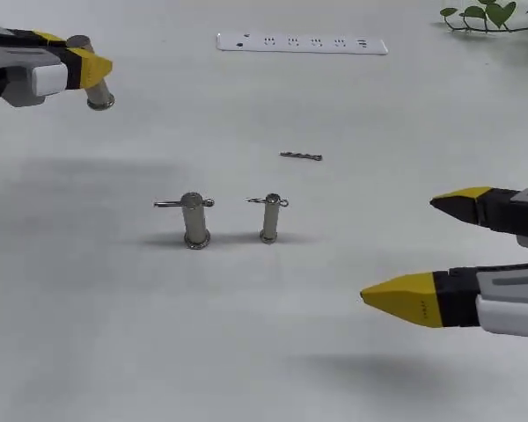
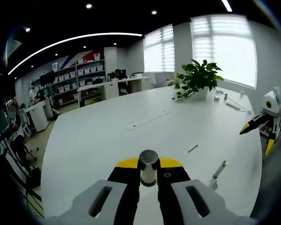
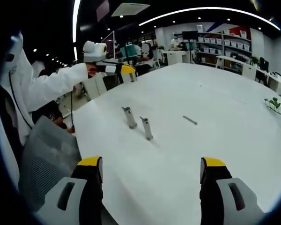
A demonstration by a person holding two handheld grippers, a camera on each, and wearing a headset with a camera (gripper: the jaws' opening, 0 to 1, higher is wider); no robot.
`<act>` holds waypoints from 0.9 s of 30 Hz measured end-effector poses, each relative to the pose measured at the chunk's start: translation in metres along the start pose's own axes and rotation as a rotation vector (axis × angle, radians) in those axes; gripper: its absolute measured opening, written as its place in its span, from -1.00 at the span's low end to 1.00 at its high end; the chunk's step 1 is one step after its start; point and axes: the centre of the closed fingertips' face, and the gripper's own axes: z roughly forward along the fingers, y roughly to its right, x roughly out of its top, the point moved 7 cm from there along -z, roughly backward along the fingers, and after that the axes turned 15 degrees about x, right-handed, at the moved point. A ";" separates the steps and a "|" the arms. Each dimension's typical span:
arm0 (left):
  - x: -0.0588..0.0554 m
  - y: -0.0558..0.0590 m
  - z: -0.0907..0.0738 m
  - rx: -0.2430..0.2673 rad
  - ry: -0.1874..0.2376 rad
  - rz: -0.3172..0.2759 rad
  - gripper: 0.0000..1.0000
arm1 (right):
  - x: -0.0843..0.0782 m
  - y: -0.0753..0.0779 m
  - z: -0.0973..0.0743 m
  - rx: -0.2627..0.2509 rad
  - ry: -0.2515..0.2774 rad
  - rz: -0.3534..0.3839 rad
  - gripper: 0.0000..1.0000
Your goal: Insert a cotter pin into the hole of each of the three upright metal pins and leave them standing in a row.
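1. The left gripper, upper left of the head view, is clamped on a metal pin; in the left gripper view one end pokes out between the yellow fingertips.
2. The right gripper, lower right, is spread wide and holds nothing.
3. At centre frame stand a wider pin and a slimmer pin, side by side; a first cotter pin and a second cotter pin cross their tops.
4. A loose cotter pin lies flat on the white table, above them, well apart from both grippers.
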 end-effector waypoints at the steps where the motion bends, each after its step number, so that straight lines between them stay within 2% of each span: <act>1: 0.007 0.011 -0.008 -0.040 0.015 0.013 -0.81 | 0.001 -0.001 0.000 -0.001 0.004 0.000 0.68; 3: 0.015 0.025 -0.017 -0.079 0.042 0.031 -0.81 | 0.002 -0.002 -0.002 -0.002 0.010 -0.005 0.67; 6: 0.023 0.043 -0.028 -0.110 0.053 0.033 -0.81 | 0.004 -0.002 -0.005 -0.009 0.023 -0.012 0.67; 9: 0.025 0.060 -0.037 -0.130 0.040 0.003 -0.81 | 0.004 -0.004 -0.009 -0.017 0.035 -0.019 0.67; 17: 0.007 0.106 -0.060 -0.190 0.009 -0.003 -0.81 | 0.000 -0.008 -0.019 -0.032 0.057 -0.021 0.67; 21: -0.002 0.129 -0.069 -0.232 -0.002 0.024 -0.81 | -0.001 -0.008 -0.022 -0.045 0.067 -0.019 0.69; 24: -0.008 0.140 -0.071 -0.247 -0.016 0.019 -0.81 | -0.002 -0.010 -0.023 -0.049 0.075 -0.009 0.75; 27: -0.019 0.151 -0.068 -0.264 -0.039 0.028 -0.81 | -0.004 -0.012 -0.023 -0.046 0.080 -0.004 0.75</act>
